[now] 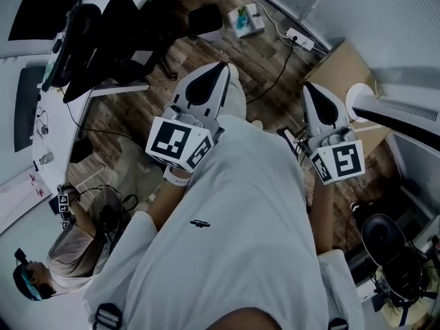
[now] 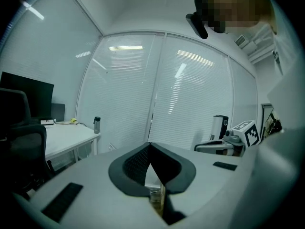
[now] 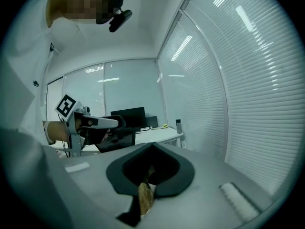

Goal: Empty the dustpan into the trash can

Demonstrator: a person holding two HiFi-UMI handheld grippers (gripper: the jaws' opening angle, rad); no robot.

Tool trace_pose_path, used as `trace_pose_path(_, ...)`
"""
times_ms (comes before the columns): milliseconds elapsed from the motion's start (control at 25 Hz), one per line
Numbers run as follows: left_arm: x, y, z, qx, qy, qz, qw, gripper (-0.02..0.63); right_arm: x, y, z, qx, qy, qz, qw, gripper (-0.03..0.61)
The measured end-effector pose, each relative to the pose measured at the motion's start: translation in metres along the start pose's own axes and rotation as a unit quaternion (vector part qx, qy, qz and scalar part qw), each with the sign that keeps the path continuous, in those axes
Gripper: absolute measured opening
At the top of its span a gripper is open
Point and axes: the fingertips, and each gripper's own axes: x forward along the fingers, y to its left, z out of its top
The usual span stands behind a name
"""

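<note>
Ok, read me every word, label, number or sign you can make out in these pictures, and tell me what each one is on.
No word or number can be read anywhere.
Left marker cube: a black-and-white square pattern, no letters.
Right marker cube: the same kind of pattern, no letters.
Small dark mark on the white shirt: too small to read.
Box with blue print on the floor: too blurred to read.

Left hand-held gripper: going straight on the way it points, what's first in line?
Probably the blind-covered glass wall, near its vertical post. Nothing nearer shows ahead of the left hand-held gripper, whose jaws are shut and empty; the desk sits off to the side. Depth unclear.
</note>
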Motion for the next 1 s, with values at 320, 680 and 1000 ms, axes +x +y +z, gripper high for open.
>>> trace_pose_path(320,0.062,0.067,0.037,-0.007,0.01,-0.01,0.9999,0.006,0.081,-0.04,0.031,-0.013,0.018,-0.023,0.999,0.009)
trace_pose_path(680,0.133,0.185,0.081,-0.019,0.016,-0.022,0.9994,0.006,0.2,-0.088,0.062,-0.01,0.039,-0.101,0.994,0.011)
trace_pose_path(1000,0.17,0.257,0.089,-0.044,0.019,-0.025,0.9985,0.006,0.278,-0.116,0.076,-0.008,0.036,-0.137,0.99,0.011)
